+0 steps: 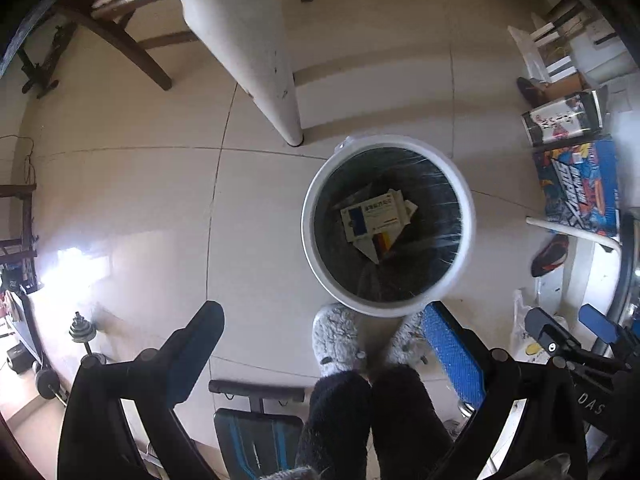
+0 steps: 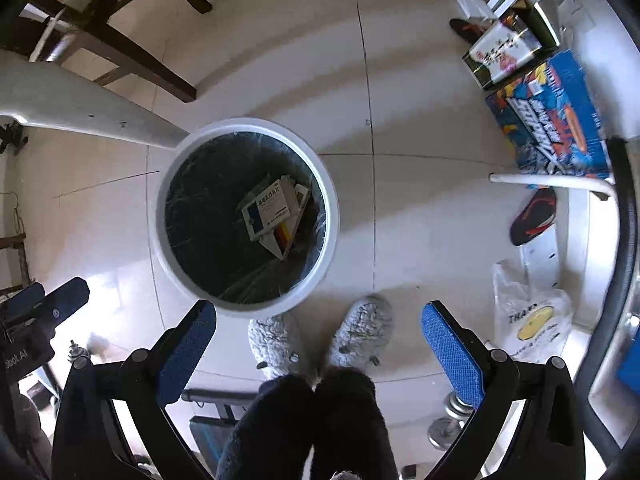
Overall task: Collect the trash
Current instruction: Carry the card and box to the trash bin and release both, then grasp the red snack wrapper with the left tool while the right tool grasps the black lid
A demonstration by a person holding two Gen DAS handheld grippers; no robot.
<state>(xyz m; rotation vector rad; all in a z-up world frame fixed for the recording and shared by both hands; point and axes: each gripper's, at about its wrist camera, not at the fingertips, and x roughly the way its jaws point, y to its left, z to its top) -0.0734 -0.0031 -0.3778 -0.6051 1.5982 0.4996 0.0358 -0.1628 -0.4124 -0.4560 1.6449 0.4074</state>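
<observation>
Left wrist view: the left gripper (image 1: 324,344) is pointing down with its jaws spread wide and nothing between them. The boxes (image 1: 374,218) are lying inside the bin (image 1: 310,216) at centre right. In the right wrist view, the right gripper (image 2: 320,344) is likewise gaping empty, the bin sitting centre left.

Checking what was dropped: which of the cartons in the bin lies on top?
The white carton with the blue block, uppermost in the white round bin; the carton with red and yellow stripes pokes out beneath it.
</observation>
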